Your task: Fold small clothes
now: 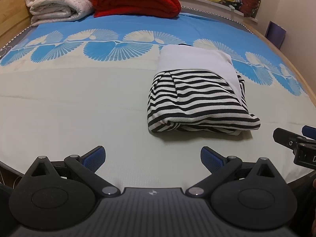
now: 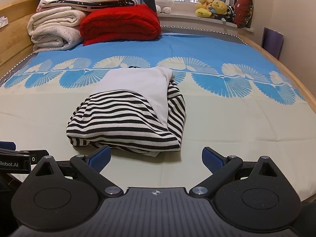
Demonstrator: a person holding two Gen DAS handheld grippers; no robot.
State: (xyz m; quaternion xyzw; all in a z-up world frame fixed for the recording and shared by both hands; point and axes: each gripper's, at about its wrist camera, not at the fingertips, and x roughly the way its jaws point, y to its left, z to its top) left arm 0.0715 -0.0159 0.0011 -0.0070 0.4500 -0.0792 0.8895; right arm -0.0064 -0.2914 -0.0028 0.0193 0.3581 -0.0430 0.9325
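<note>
On the bed sheet (image 2: pixel 217 138) our left gripper (image 1: pixel 153 159) and right gripper (image 2: pixel 156 159) gape wide and empty before the folded striped garment (image 2: pixel 126 118), soft, light knit we judge best pinched at its near folded edge.

You're working in a home bedroom: bed (image 2: pixel 237 122), folded blankets (image 2: pixel 118 25) upper left, plush toys (image 2: pixel 213 7) upper right.

light: bright, even | shadows: soft | focus: sharp | edges: strong fisheye bend, dark corners
</note>
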